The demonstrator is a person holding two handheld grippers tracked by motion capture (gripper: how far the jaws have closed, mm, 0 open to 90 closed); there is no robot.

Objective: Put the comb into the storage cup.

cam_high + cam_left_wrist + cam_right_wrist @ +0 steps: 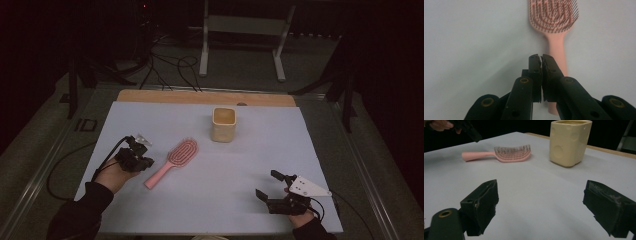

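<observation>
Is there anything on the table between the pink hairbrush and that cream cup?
No. In the high view, the stretch of table between the pink hairbrush and the cream cup is bare.

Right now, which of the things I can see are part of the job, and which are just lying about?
Part of the job:
- pink hairbrush, lying bristles up on the table
- left gripper, jaws shut with nothing between them, poised above the brush handle

Just lying about:
- cream square cup, standing upright beyond the brush
- right gripper, open, apart from both
- cables on the floor
</observation>
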